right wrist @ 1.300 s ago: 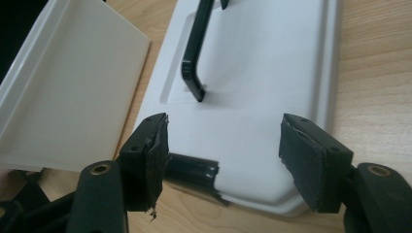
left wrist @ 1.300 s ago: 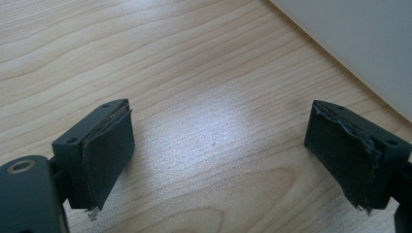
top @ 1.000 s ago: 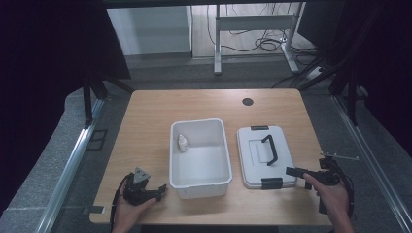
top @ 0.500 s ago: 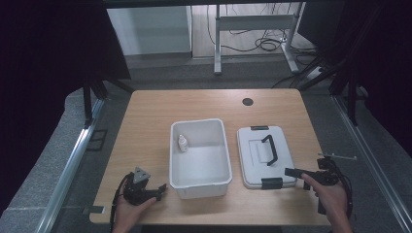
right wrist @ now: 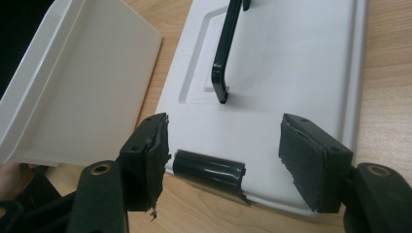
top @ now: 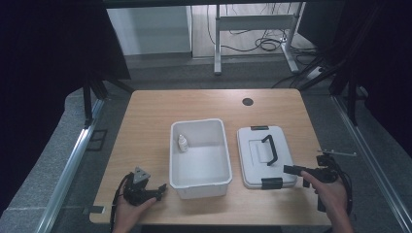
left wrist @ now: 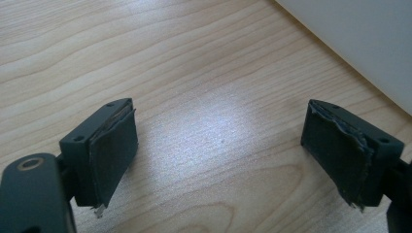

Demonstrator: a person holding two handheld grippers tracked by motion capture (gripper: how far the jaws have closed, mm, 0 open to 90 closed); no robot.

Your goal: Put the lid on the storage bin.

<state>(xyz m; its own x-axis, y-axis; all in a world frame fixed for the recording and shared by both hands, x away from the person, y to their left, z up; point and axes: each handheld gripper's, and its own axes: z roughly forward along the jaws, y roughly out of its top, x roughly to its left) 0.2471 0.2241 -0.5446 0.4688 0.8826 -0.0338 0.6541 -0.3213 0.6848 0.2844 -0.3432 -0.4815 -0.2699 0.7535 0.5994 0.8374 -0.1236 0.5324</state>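
A white bin (top: pixel 199 182) stands mid-table with a small white bottle (top: pixel 182 143) upright inside near its left wall. To its right lies a white lid (top: pixel 286 160) with a black handle (top: pixel 269 149) and a black clasp at each end. My left gripper (top: pixel 159 190) rests open on the wood by the bin's near left corner; its jaws (left wrist: pixel 221 141) span bare tabletop beside the bin wall (left wrist: pixel 359 39). My right gripper (top: pixel 297 175) is open at the lid's near right corner. Its jaws (right wrist: pixel 223 141) straddle the lid's near clasp (right wrist: pixel 209 167) without touching it.
A round black grommet (top: pixel 248 102) sits in the wooden table (top: pixel 155 111) near the far edge. Dark floor, metal rails and desk legs with cables surround the table. The person's hands enter at the near edge.
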